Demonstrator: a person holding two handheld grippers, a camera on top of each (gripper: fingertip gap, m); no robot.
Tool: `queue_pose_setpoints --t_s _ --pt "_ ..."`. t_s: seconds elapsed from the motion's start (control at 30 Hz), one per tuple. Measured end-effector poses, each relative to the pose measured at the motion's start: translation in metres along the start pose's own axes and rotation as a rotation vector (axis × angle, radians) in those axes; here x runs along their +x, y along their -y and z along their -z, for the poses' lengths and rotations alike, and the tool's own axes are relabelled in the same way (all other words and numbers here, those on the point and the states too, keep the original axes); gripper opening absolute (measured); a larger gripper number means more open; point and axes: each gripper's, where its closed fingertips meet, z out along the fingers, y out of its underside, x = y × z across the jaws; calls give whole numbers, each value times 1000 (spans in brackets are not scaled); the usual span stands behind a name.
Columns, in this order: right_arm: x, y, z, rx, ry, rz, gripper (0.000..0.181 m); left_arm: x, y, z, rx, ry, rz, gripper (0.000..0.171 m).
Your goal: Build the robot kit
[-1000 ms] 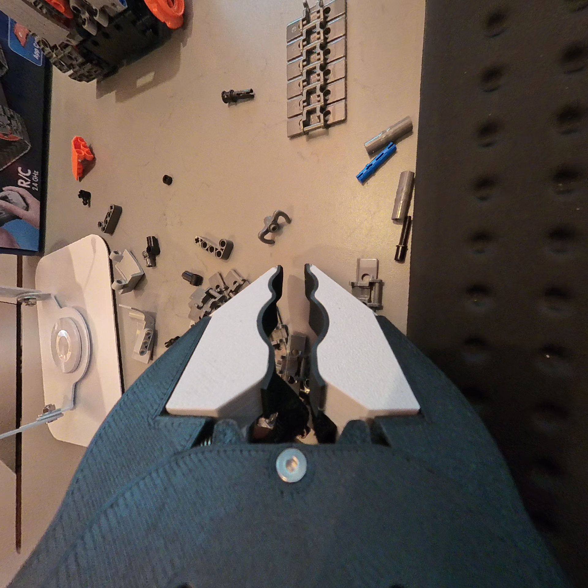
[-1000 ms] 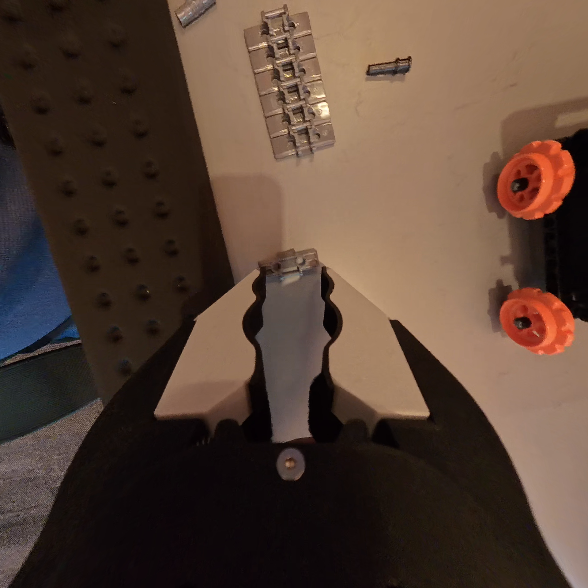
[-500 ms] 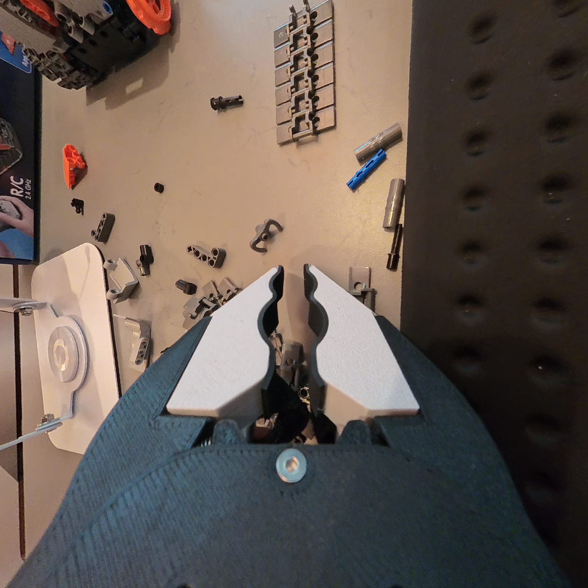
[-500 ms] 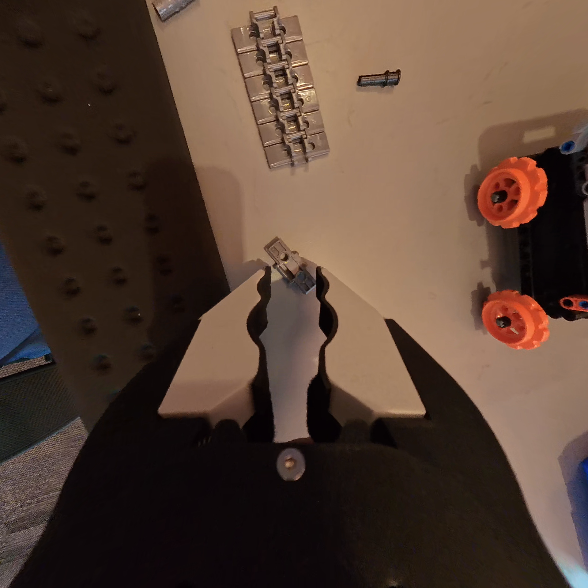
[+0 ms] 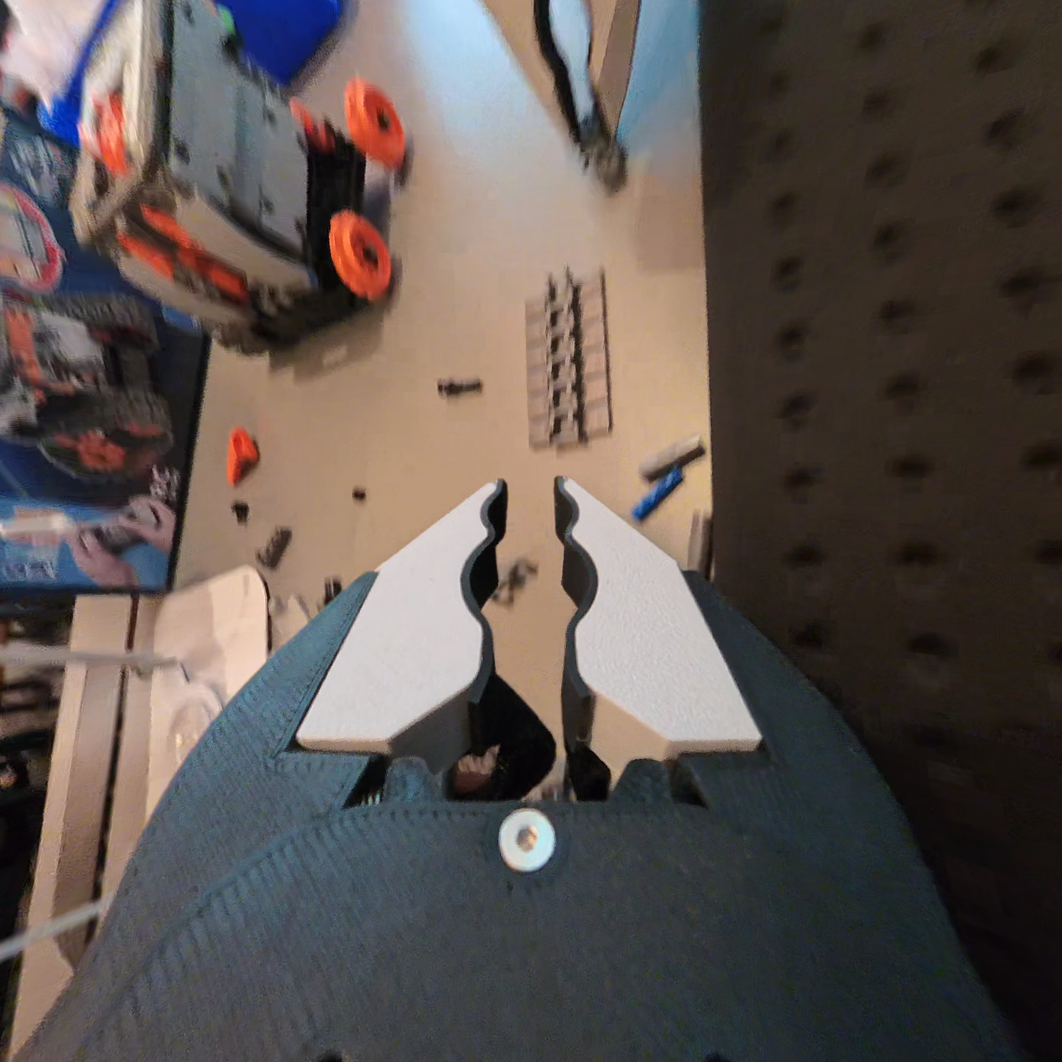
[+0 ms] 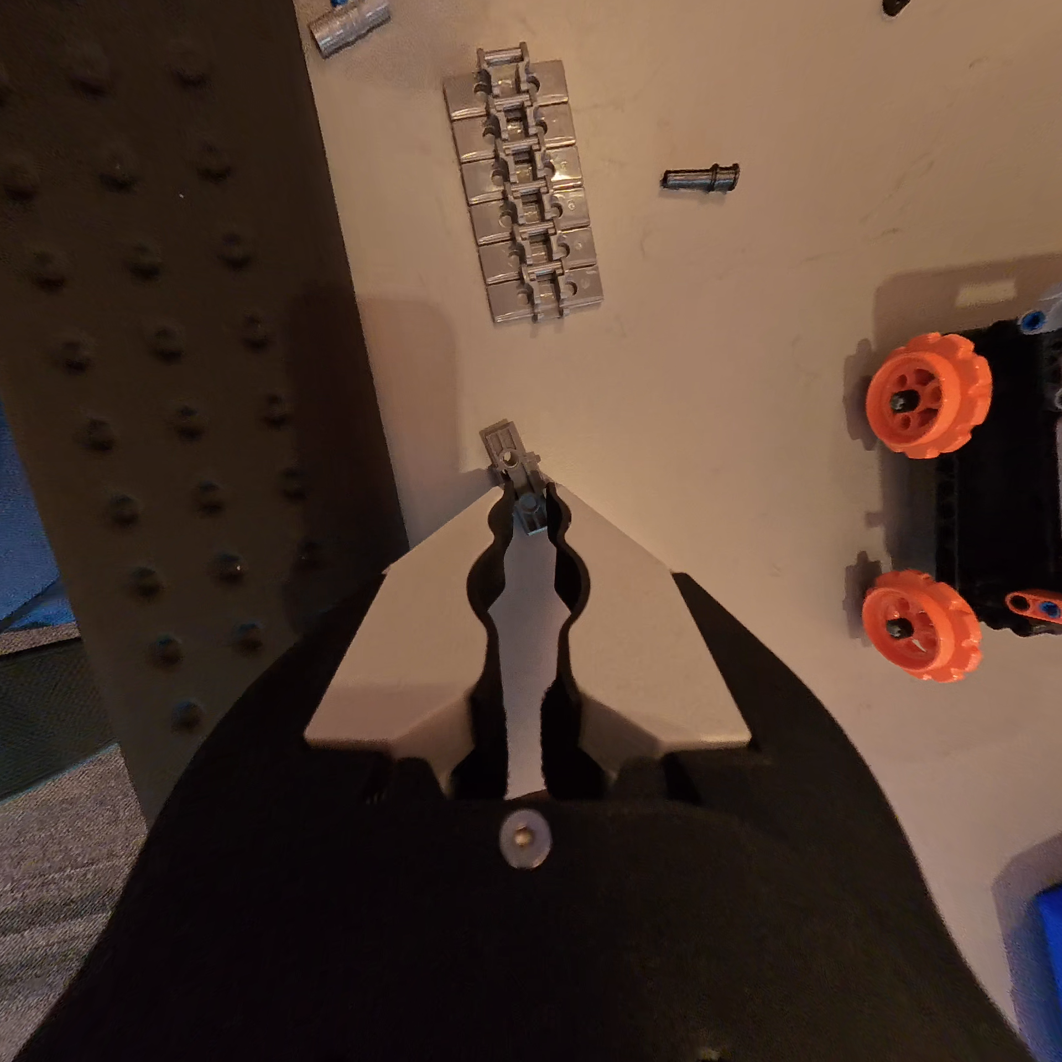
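My right gripper (image 6: 528, 503) is shut on a single grey track link (image 6: 508, 460), which sticks out past the fingertips, just above the beige table (image 6: 718, 460). A strip of several joined grey track links (image 6: 526, 189) lies ahead of it; it also shows in the left wrist view (image 5: 569, 362). My left gripper (image 5: 528, 488) is slightly open and empty above the table, over small loose parts. That view is motion-blurred.
A dark studded mat (image 6: 143, 345) borders the table (image 5: 891, 402). A black and grey vehicle with orange wheels (image 6: 928, 402) stands nearby (image 5: 230, 201). A dark pin (image 6: 701, 178), a grey tube (image 5: 672, 457), a blue pin (image 5: 658, 497), an orange piece (image 5: 240, 454) and a blue box (image 5: 74, 460) lie around. Spacing between my two grippers at the tips: around 15 cm.
My right gripper closed on the single track link, which turned from crosswise to lengthwise between the fingers. My left gripper pulled back and swung, so more of the far table shows, with blur.
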Motion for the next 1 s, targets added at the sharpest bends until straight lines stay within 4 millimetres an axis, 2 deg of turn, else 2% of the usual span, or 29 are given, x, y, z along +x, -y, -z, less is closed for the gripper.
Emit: queue_pose_setpoints --t_s 0.13,0.27,0.33,0.47,0.7,0.83,1.0 --pt "3 10 2 63 -44 13 7 10 50 -26 65 17 -120 17" --pt "5 19 8 133 -125 60 7 3 78 -51 60 51 -104 21" --pt "7 24 14 167 -173 76 7 0 82 -61 49 33 -50 21" --pt "13 29 24 219 -277 108 8 5 90 -69 94 -119 224 17" --pt "15 37 30 254 -403 210 8 2 101 -74 178 -170 403 9" --pt "16 35 33 247 -433 214 8 -1 101 -76 179 -148 380 7" --pt "11 20 37 255 -289 91 15 2 92 -89 35 23 16 2"
